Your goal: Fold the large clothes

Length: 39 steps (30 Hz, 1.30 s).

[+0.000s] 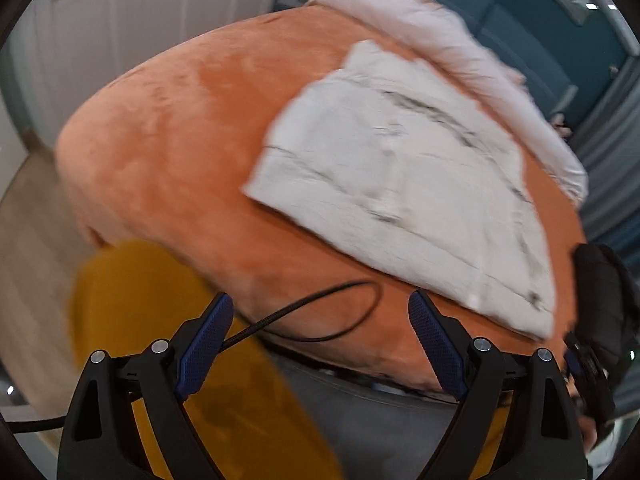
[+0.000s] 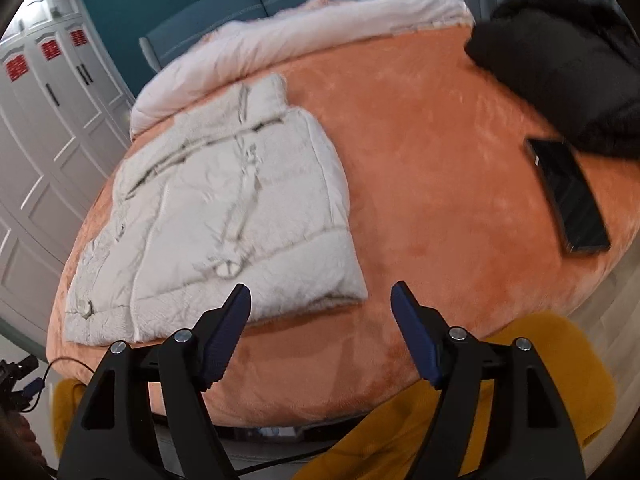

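A white puffer jacket (image 2: 224, 208) lies folded flat on the orange bedspread (image 2: 432, 184), with its hem toward the bed's near edge. In the left wrist view the same jacket (image 1: 404, 184) lies to the upper right of my left gripper (image 1: 320, 308), which stands wide open over the bed's edge and holds nothing. My right gripper (image 2: 320, 300) is open too, with nothing between its blue pads. It hovers just off the jacket's near right corner without touching it.
A black garment (image 2: 568, 64) is heaped at the bed's far right, with a dark phone (image 2: 568, 196) beside it. A pale duvet (image 2: 280, 44) is bunched at the headboard. Mustard-yellow cloth (image 1: 192, 360) and a black cable (image 1: 320, 320) hang near the bed's front. White wardrobe doors (image 2: 44, 128) stand at left.
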### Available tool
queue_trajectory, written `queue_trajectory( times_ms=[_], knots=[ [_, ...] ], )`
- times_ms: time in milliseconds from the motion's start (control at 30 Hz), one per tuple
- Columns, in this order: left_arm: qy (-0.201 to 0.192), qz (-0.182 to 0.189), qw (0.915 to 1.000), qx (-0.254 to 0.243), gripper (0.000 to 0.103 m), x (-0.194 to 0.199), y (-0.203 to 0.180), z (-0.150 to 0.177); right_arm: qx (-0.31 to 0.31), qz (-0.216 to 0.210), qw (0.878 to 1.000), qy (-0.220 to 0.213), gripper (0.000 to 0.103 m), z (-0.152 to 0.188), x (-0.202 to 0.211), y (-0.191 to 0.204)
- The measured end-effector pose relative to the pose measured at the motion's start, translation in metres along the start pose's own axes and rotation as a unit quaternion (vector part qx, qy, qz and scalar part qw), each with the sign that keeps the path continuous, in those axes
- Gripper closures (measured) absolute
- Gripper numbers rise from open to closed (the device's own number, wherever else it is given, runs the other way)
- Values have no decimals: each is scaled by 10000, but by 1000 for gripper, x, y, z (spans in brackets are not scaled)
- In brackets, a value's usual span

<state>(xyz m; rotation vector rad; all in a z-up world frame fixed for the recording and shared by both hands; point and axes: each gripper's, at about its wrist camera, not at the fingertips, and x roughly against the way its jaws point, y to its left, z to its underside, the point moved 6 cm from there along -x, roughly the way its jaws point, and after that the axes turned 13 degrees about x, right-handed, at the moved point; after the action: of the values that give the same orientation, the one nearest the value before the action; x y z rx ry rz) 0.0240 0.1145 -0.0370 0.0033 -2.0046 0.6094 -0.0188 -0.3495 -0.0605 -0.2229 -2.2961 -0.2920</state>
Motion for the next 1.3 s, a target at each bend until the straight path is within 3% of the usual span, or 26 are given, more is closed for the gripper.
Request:
queue_trajectory(
  times_ms=[100,200,367,467,633,733,867,1067,1100,1167,1300],
  knots=[
    [-267,443,9983,-261,16,22,-23,15,204,184,9996,-118,27,-4,3,1],
    [-589,645,9952,-437,16,30,-37,13,118,169,9998,32,27,-4,-11,-1],
    [-701,155,9970,278,14,-7,-16,-30,-477,48,9985,252,27,-5,-33,-9],
    [-609,85,9949,800,14,-43,5,-65,-734,111,9969,250,22,-5,-37,-21],
    [-610,-334,9932,933,14,-86,23,-98,-1215,99,9914,478,21,2,-52,-38],
    [-568,-430,9929,953,14,-103,30,-104,-1436,-57,9881,552,21,5,-61,-38],
    [-333,-432,9927,1078,14,-126,36,-101,-1272,-177,9898,612,21,1,-72,-25],
    [-398,-482,9935,950,16,-132,27,-101,-1100,-333,9905,750,18,-6,-94,-5],
    [-394,-506,9936,930,18,-132,25,-101,-1103,-318,9905,757,18,-8,-98,-3],
    [-387,-475,9948,818,36,-132,20,-101,-1105,-339,9904,754,23,-10,-100,-2],
    [-432,-440,9972,426,64,-124,3,-101,-1008,-646,9899,764,61,-17,-101,7]
  ],
)
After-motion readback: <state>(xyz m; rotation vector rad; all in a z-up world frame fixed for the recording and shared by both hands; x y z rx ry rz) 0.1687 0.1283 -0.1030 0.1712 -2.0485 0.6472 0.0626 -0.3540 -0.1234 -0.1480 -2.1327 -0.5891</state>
